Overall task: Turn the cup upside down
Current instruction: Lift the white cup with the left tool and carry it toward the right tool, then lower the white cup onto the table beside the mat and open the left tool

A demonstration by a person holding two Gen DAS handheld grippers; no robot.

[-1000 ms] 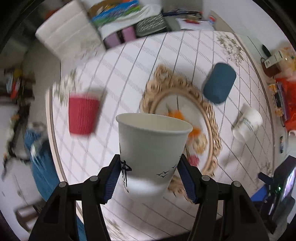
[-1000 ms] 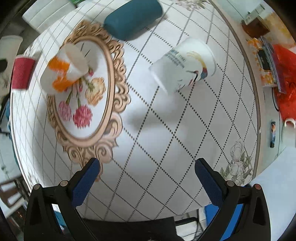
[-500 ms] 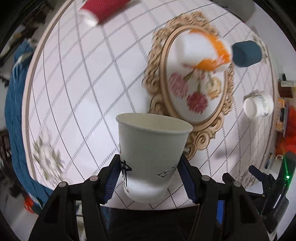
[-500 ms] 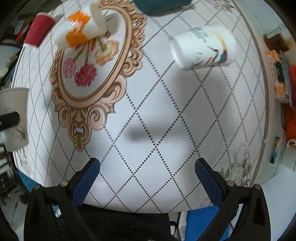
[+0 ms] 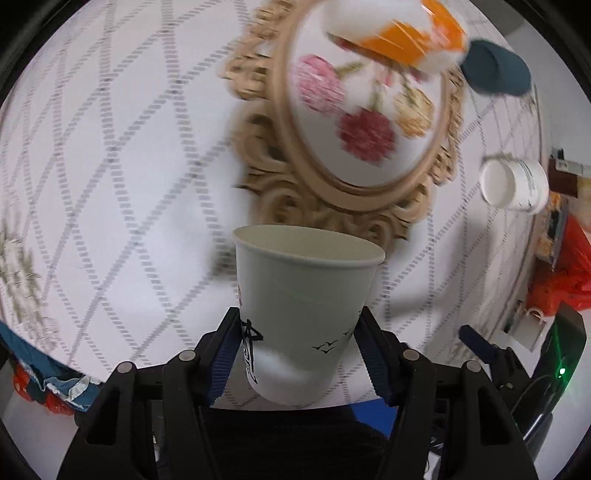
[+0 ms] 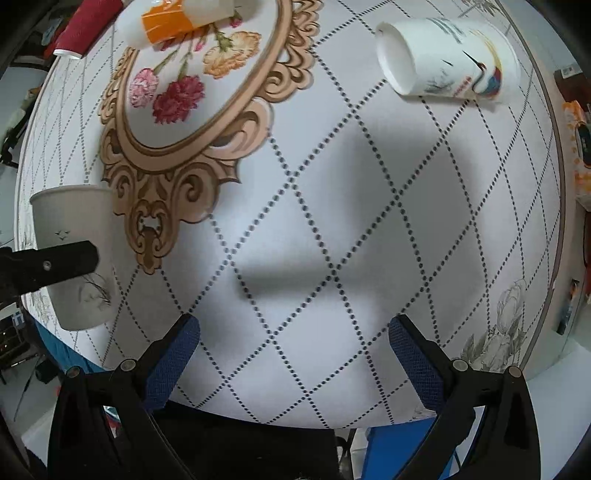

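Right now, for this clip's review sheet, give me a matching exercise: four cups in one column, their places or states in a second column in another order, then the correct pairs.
Things:
1. pale cup with bird print
2. orange and white cup
3. white cup with crane print
4. red ribbed cup

States:
A. lying on its side on the flower medallion
B. lying at the far left table edge
C. held mouth up in the left gripper
D. lying on its side on the dotted grid, mouth toward the medallion

Pairs: 1-C, 2-A, 3-D, 4-B
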